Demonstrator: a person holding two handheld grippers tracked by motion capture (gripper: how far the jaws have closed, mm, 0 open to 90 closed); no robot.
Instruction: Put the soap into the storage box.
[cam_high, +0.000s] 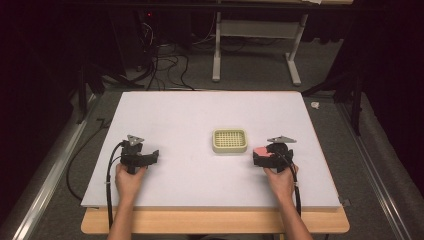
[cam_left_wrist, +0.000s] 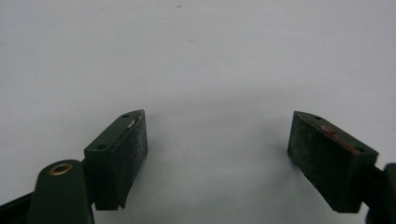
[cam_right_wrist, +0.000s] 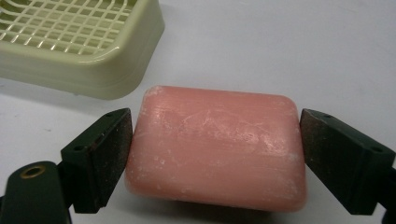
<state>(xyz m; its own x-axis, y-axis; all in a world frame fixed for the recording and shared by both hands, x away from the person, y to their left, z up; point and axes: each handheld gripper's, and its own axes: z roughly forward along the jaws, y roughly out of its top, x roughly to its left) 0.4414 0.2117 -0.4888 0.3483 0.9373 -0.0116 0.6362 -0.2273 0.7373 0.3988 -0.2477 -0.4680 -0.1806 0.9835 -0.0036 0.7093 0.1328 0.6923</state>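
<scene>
Left gripper (cam_high: 150, 156) low over table (cam_high: 190, 120), jaws apart; right gripper (cam_right_wrist: 212, 140) clamps pink soap (cam_right_wrist: 215, 147) beside soap dish (cam_right_wrist: 88, 46).

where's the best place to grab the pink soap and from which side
Grip the soap across its two short ends, coming in low from the person's side, as the right gripper does now. It lies flat on the table, so its rounded end faces are what parallel jaws can press squarely. One jaw sits at each end, touching or nearly so. The dish beyond stays out of the way.
</scene>
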